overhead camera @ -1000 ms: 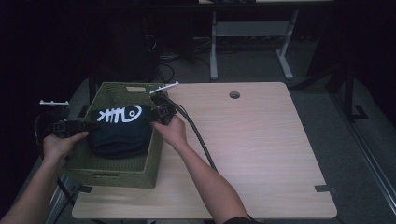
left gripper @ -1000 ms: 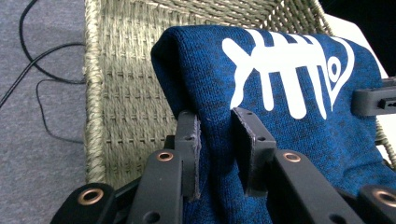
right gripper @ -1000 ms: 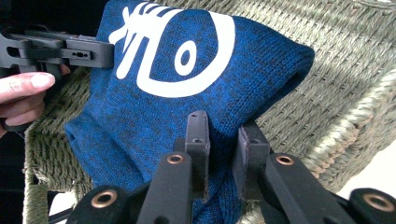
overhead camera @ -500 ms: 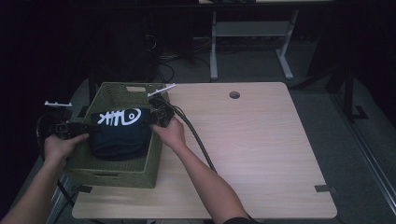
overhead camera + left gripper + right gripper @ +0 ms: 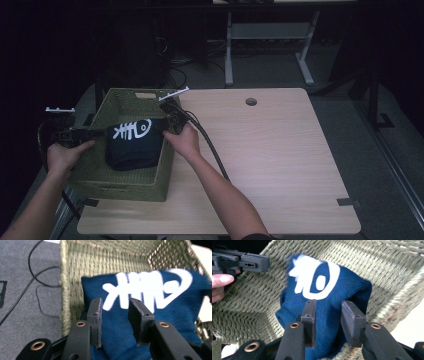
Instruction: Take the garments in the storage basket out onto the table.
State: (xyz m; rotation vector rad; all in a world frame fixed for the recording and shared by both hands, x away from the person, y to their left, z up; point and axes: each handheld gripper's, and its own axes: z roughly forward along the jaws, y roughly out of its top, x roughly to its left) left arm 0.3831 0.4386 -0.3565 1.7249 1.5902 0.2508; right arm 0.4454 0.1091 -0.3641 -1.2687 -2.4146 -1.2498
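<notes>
Lower now than a second ago, the dark blue garment (image 5: 134,143) lies down inside the green woven basket (image 5: 118,179) at the table's (image 5: 280,165) left edge, with bare tabletop open to the right. Its long axis runs across the basket, from one gripper to the other, white fish-bone print uppermost. Close views show what the high view hides: the left gripper (image 5: 114,322) and right gripper (image 5: 328,323) each stand with jaws parted, the cloth between them.
</notes>
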